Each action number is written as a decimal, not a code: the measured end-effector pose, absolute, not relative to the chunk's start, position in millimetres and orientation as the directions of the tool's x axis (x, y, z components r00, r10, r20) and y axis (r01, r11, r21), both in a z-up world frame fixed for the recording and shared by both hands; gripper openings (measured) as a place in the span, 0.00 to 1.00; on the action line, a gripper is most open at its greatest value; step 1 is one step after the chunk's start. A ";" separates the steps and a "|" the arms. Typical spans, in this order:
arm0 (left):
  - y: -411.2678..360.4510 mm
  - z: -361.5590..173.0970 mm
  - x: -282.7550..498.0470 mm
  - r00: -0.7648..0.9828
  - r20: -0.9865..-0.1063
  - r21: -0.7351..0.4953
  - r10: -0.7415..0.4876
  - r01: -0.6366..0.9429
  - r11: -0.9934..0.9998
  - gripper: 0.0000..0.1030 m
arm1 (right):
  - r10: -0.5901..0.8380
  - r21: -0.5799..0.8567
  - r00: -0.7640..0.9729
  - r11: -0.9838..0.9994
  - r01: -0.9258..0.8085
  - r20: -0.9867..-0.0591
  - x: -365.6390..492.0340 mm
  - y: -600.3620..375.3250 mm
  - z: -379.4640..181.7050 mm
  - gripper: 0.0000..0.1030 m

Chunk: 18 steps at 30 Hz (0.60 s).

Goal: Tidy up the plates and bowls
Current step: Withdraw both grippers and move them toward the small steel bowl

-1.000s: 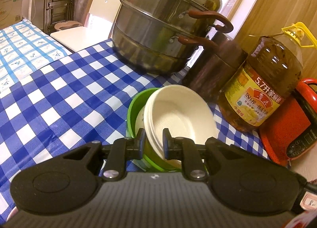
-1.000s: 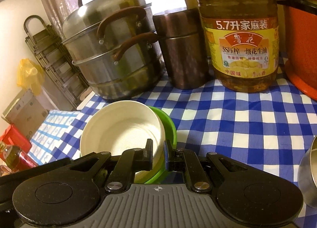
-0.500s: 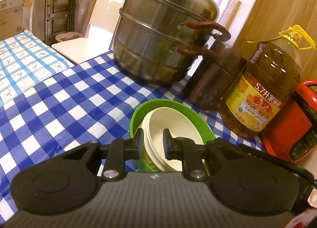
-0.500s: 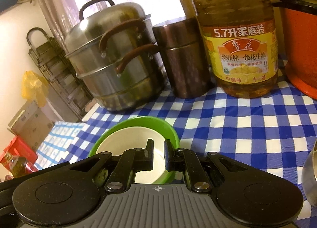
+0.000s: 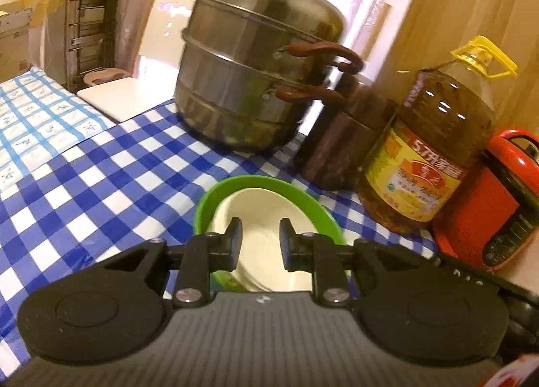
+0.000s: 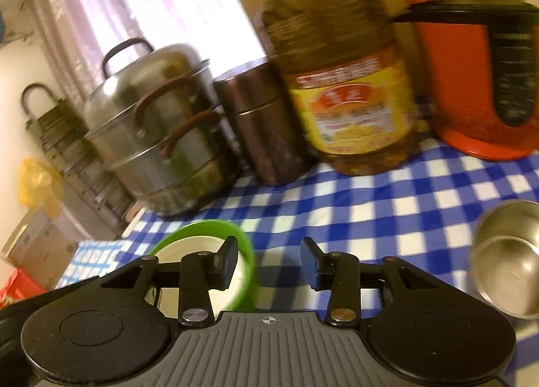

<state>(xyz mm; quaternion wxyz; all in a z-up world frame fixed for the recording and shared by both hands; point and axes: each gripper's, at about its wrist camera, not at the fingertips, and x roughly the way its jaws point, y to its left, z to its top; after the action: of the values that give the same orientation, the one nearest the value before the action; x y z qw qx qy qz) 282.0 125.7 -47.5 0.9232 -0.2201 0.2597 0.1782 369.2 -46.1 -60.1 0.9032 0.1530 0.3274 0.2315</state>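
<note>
Left gripper [image 5: 257, 238]: jaws opening, a narrow gap over the cream bowl [image 5: 262, 218], pads clear of it. Right gripper [image 6: 268, 259]: jaws opening wider, nothing between them. The cream bowl sits nested in the green bowl [image 6: 246, 252], directly ahead of the left gripper and just left of the right; a steel bowl [image 6: 508, 262] lies well right.

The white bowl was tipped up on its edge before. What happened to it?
The cream bowl was laid flat inside the green bowl. The right gripper let go, its jaws opening with nothing between them. The left gripper is opening too. The steamer pot and oil bottle stayed put.
</note>
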 end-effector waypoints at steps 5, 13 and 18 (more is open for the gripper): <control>103.8 -41.3 287.5 0.821 -0.551 -0.306 0.150 -0.366 0.879 0.21 | 0.453 0.427 0.719 0.873 -0.236 -0.527 358.2 -82.2 -58.7 0.41; 55.3 -39.7 293.5 0.835 -0.550 -0.310 0.011 -0.216 0.926 0.26 | 0.355 0.422 0.749 0.900 -0.110 -0.560 332.5 -139.9 -64.9 0.41; 24.0 -42.7 297.6 0.828 -0.556 -0.317 -0.072 -0.131 0.939 0.34 | 0.269 0.393 0.781 0.919 -0.033 -0.564 313.8 -172.3 -65.1 0.41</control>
<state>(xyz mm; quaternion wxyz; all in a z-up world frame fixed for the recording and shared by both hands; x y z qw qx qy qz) 297.6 24.0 -42.6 0.9402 -0.1734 0.2928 0.0155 313.8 -172.3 -65.1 0.9254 0.1841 0.3210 0.0815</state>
